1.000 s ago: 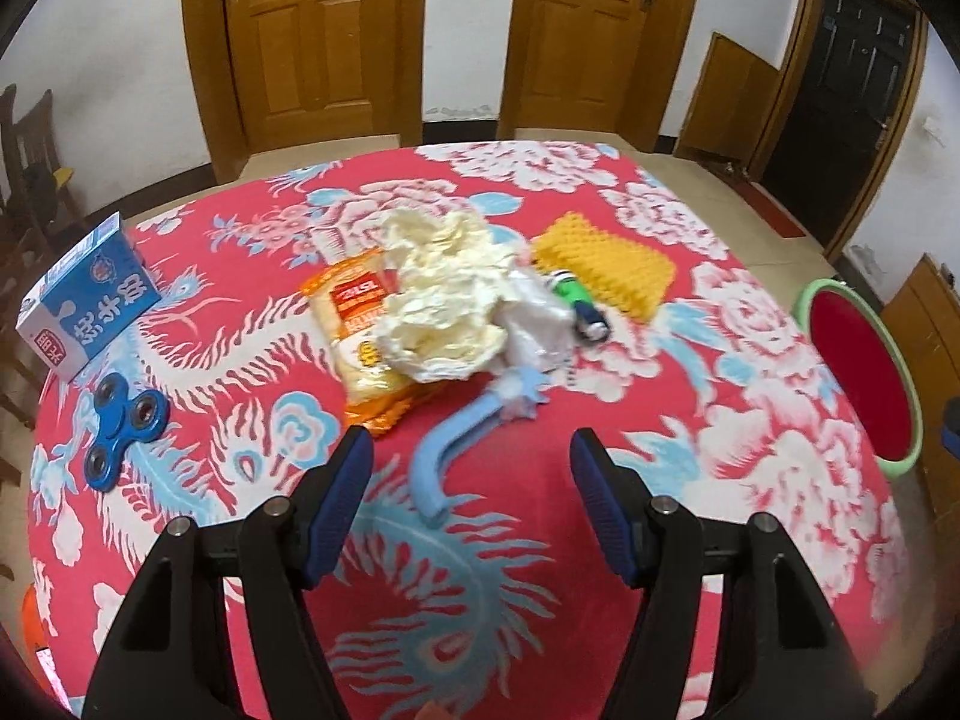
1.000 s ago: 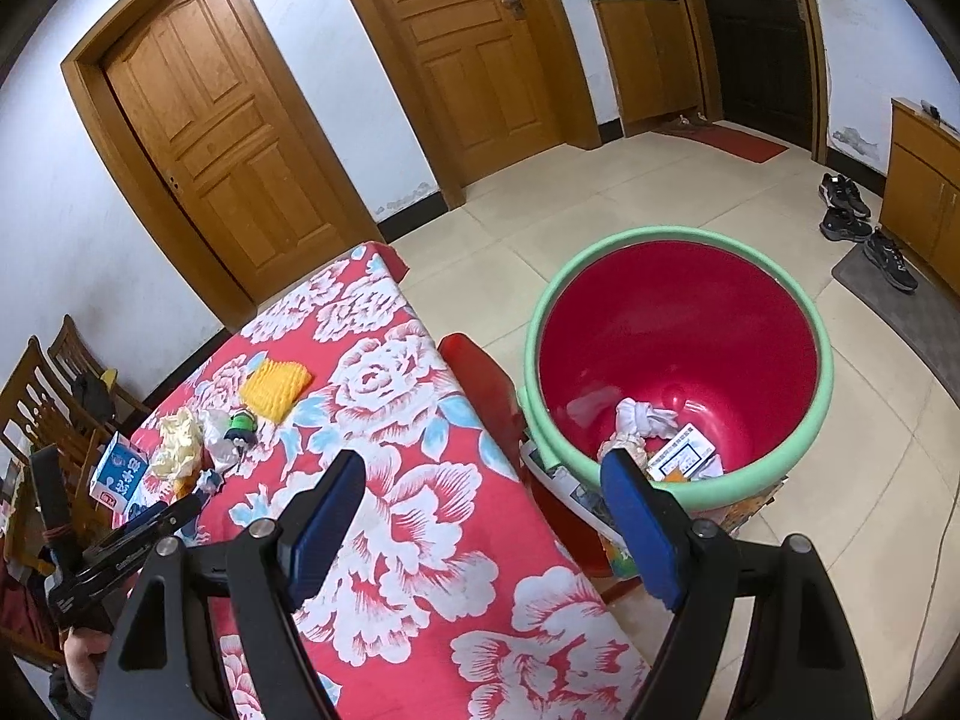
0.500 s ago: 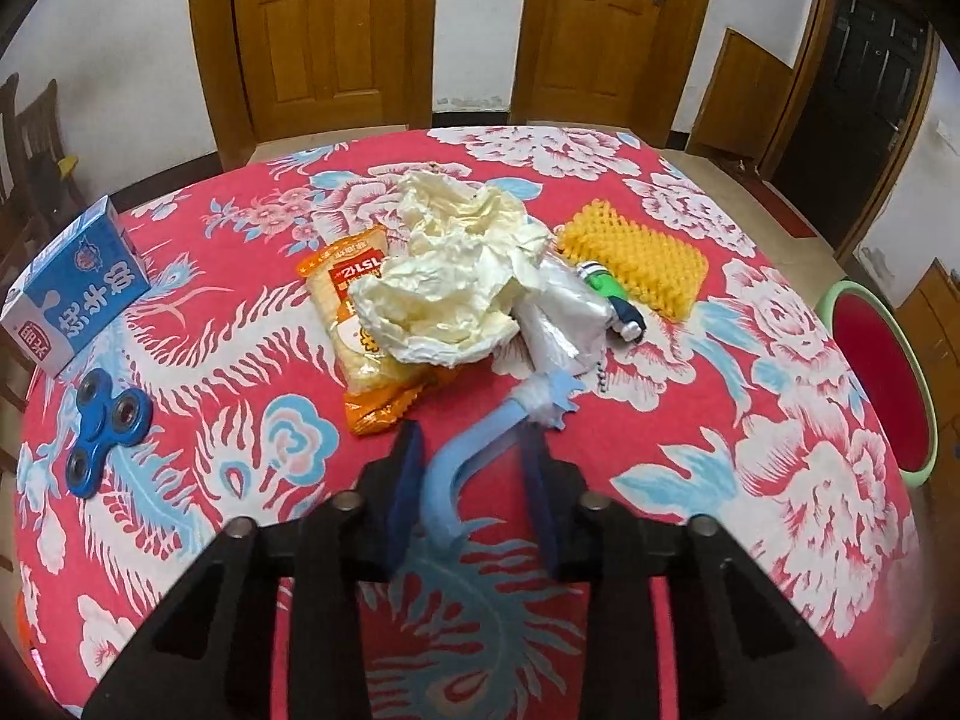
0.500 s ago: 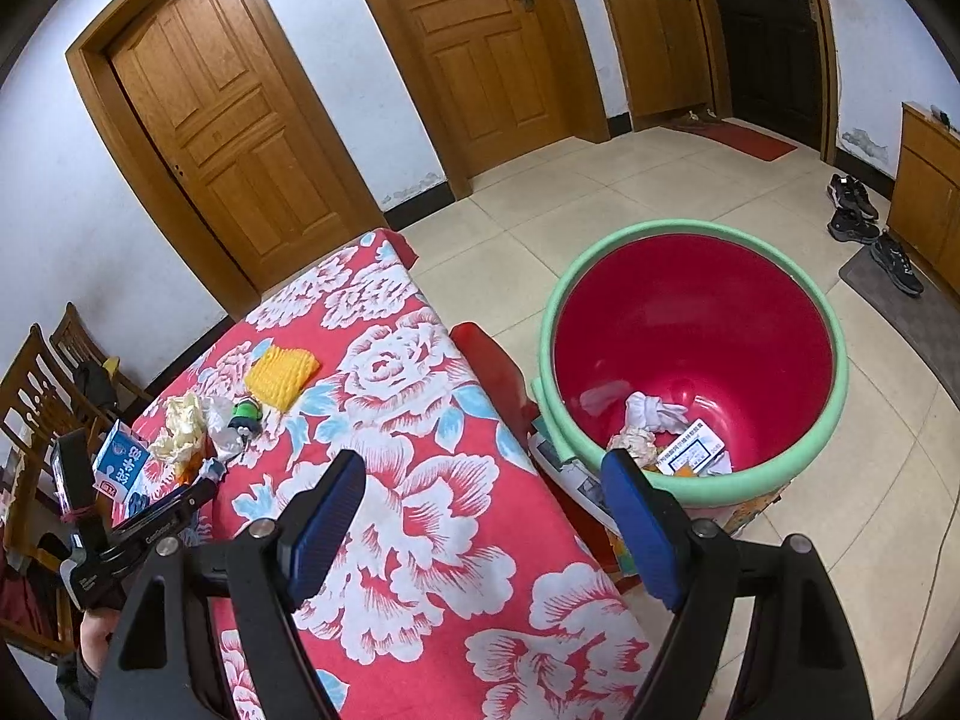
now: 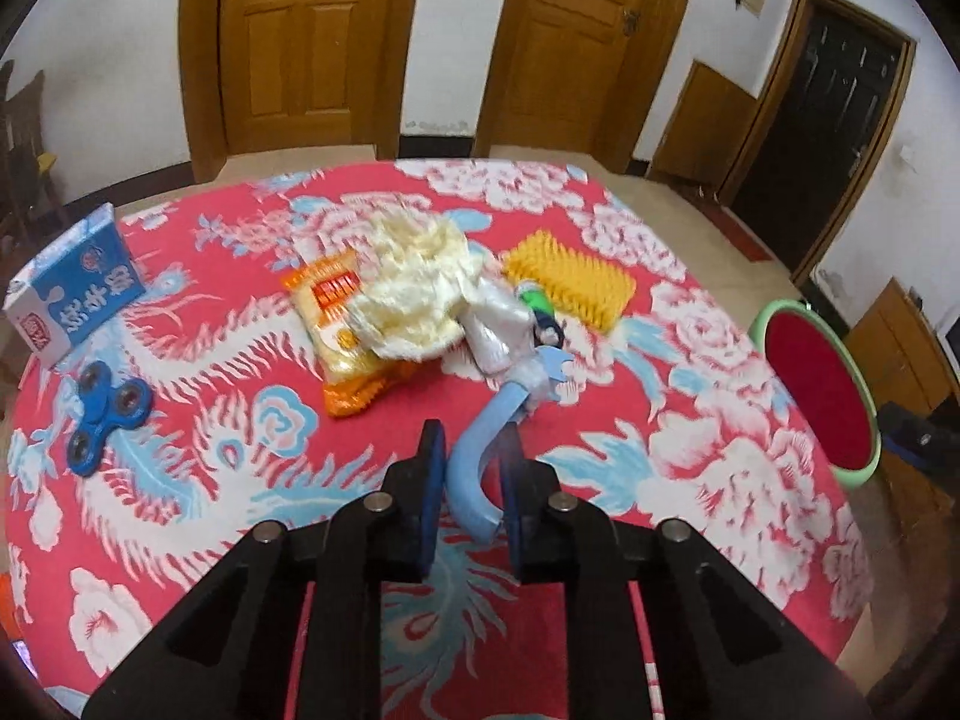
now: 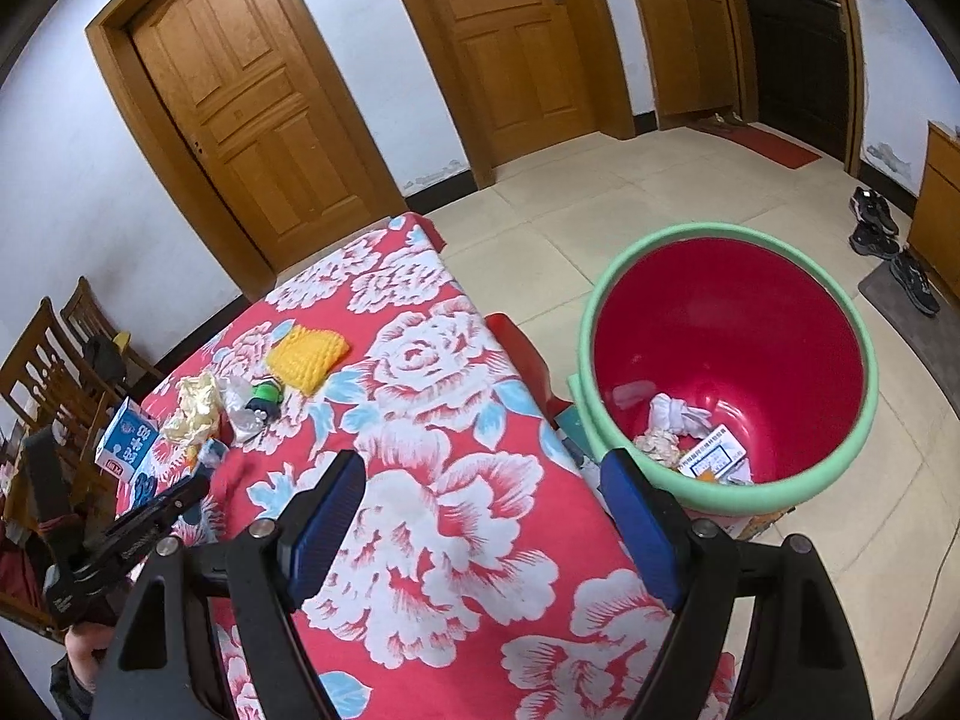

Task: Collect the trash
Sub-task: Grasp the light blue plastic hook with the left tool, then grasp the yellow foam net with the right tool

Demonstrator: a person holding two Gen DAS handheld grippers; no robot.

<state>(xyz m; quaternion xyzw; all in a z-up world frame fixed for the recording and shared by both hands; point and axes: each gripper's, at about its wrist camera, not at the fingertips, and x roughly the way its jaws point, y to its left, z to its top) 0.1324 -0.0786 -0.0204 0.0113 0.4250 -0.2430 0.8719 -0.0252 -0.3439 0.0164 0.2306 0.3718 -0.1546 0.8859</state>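
My left gripper (image 5: pixel 471 450) is shut on the bent lower end of a light-blue curved plastic piece (image 5: pixel 510 396), whose forked tip still touches the clear plastic wrap (image 5: pixel 498 324). Behind it on the red flowered tablecloth (image 5: pixel 690 420) lie crumpled cream paper (image 5: pixel 414 294) and an orange snack packet (image 5: pixel 342 324). My right gripper (image 6: pixel 483 474) is open and holds nothing, hanging over the table's edge beside the red bin with a green rim (image 6: pixel 720 240). Crumpled paper and a white rag (image 6: pixel 672 414) lie in the bin.
A yellow sponge (image 5: pixel 570 279), a small green-and-black item (image 5: pixel 540 309), a blue carton (image 5: pixel 78 294) and a blue fidget spinner (image 5: pixel 105 414) are on the table. Wooden chairs (image 6: pixel 54 360) stand at its far side. Shoes (image 6: pixel 876 222) lie on the tiled floor.
The left jaws have closed on the light-blue plastic piece and lifted its near end off the cloth. The right gripper has drifted slightly sideways, still open.
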